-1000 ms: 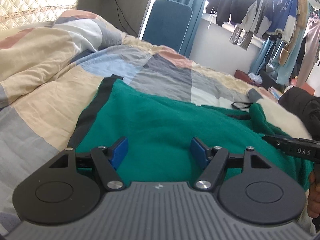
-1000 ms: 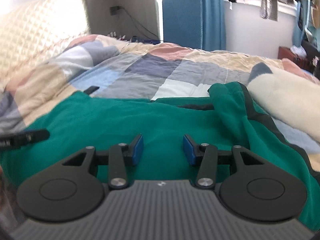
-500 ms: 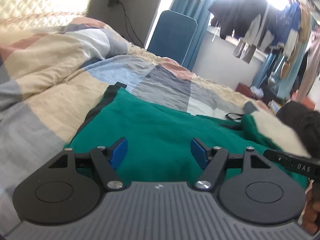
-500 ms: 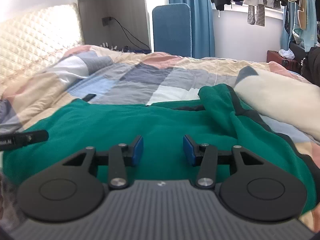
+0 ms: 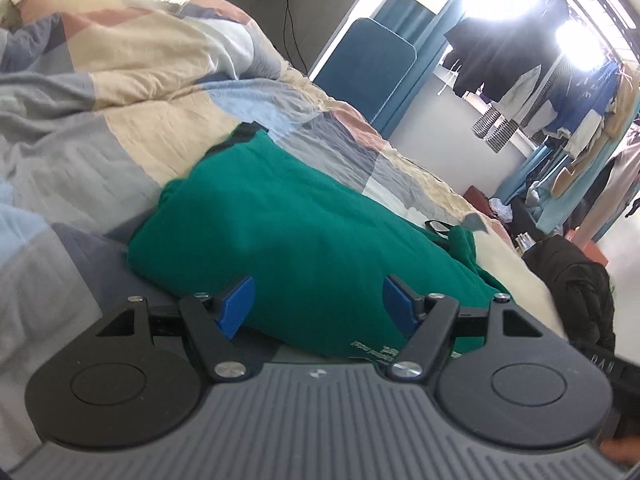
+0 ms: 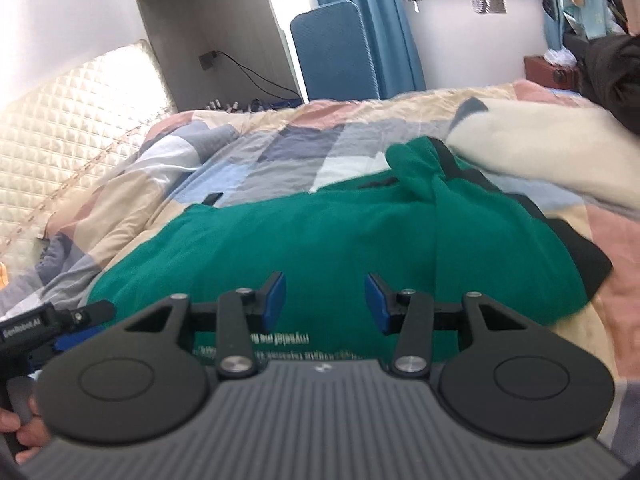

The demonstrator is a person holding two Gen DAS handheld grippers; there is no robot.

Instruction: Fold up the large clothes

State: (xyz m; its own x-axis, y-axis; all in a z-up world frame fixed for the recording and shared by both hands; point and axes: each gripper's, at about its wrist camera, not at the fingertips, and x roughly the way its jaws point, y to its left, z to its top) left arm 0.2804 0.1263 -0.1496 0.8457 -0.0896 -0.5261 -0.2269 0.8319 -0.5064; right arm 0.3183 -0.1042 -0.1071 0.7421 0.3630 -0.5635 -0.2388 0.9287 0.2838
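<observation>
Left wrist: left hand-held gripper (image 5: 318, 304) jaws apart, empty; right hand-held gripper (image 6: 325, 300) jaws opening, nothing between them; green garment (image 5: 304, 248) lies folded on bed (image 5: 80, 152), near its front edge.

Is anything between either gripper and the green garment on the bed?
Nothing visible. The green garment lies spread on the patchwork quilt straight ahead of the left gripper and the right gripper. Both sets of jaws stand apart and empty, the right ones opening. A cream blanket lies beside the garment, not across it.
</observation>
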